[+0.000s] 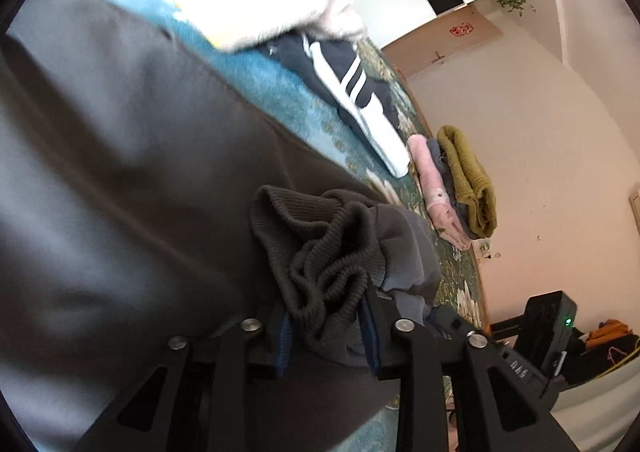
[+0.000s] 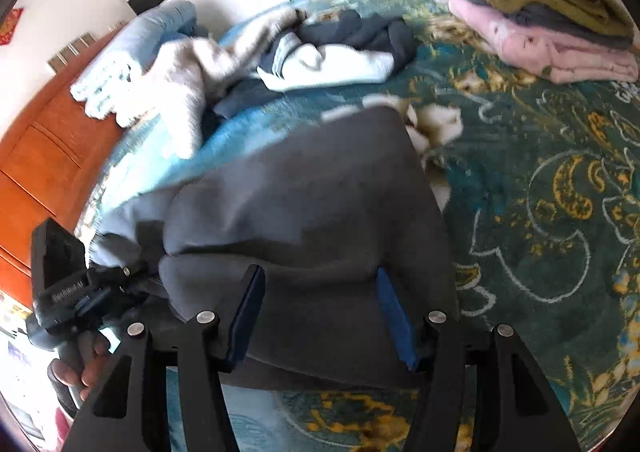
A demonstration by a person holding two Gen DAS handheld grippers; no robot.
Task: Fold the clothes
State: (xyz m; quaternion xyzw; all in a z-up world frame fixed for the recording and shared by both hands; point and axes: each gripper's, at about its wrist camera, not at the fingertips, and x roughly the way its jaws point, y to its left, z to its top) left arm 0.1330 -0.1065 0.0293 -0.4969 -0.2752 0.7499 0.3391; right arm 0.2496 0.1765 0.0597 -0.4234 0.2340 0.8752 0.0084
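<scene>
Grey sweatshirt [image 2: 304, 204] lies spread on the patterned teal bedcover [image 2: 540, 180], directly ahead of and under both grippers, its body running away from them toward the unsorted heap at the far side. The left gripper [image 1: 324, 312] has a bunched ribbed cuff [image 1: 320, 252] between its blue pads; the knit is crumpled thick there and the jaws stand fairly narrow around it, pressing it. The right gripper [image 2: 320, 312] stands wider, its pads either side of a smooth stretch of the grey fabric, and I cannot tell whether they pinch it or only straddle it. So the left hand looks to have the surer hold, and the fold would likely run along the garment's length. The cloth is soft, matte, heavy jersey with a ribbed, springy cuff. Beyond lie a fluffy cream garment [image 2: 180, 84] and a navy piece with white stripes [image 1: 352, 92]; a folded stack [image 2: 548, 12] of olive, grey and pink sits well apart.
</scene>
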